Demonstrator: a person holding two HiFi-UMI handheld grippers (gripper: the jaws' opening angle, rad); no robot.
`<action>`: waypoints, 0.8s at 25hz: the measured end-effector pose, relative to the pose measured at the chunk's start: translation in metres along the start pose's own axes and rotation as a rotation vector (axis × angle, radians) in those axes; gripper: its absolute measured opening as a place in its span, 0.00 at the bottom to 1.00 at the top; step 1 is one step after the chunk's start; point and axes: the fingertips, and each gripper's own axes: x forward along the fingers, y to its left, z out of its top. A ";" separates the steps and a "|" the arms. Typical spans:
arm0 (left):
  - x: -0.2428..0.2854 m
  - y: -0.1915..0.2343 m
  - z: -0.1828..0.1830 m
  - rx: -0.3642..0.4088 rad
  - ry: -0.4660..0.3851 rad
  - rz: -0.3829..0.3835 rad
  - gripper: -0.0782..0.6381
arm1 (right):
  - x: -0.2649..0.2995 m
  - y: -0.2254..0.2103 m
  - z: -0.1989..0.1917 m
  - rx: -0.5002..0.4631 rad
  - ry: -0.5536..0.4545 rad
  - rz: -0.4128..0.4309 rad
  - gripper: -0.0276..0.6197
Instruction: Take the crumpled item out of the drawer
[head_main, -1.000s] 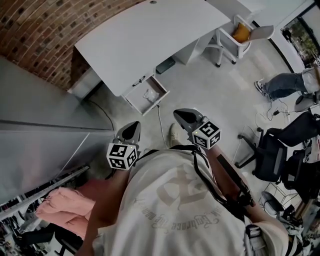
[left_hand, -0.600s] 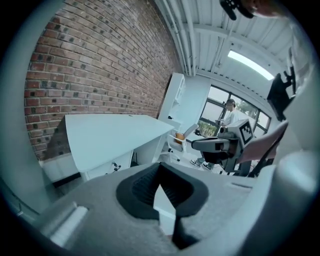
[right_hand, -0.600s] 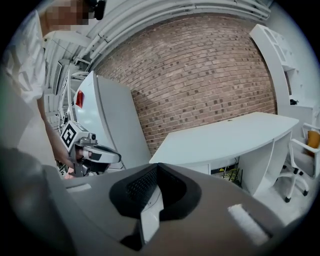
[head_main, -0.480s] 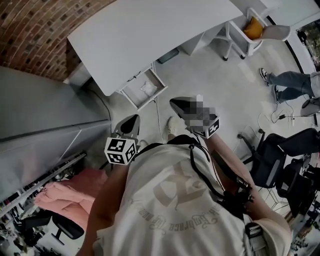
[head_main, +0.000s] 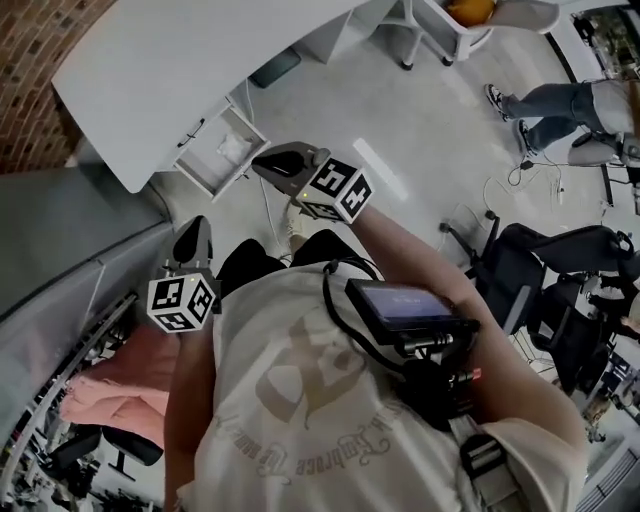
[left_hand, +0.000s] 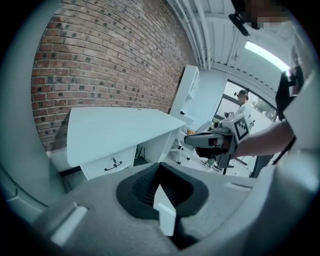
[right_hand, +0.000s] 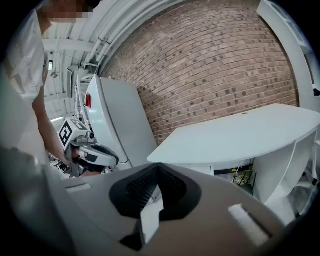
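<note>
Currently left gripper (head_main: 197, 226) and right gripper (head_main: 264, 161) both pressed together, empty. Crumpled item (head_main: 235, 147) lies in open drawer (head_main: 205, 181) under tabletop (head_main: 200, 70).

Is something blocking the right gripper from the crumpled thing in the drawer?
Nothing visible does. The drawer stands open, the crumpled item lies uncovered in it, and the right gripper is close by, with only open space between them.
</note>
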 end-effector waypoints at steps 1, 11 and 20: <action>0.003 0.001 -0.002 -0.002 0.011 0.006 0.11 | 0.003 -0.005 0.001 -0.004 0.002 0.008 0.06; 0.043 0.010 0.002 0.019 0.086 -0.018 0.12 | 0.019 -0.041 0.008 0.003 -0.003 -0.001 0.06; 0.088 0.039 -0.001 0.049 0.162 -0.104 0.11 | 0.047 -0.066 -0.003 0.033 0.019 -0.061 0.06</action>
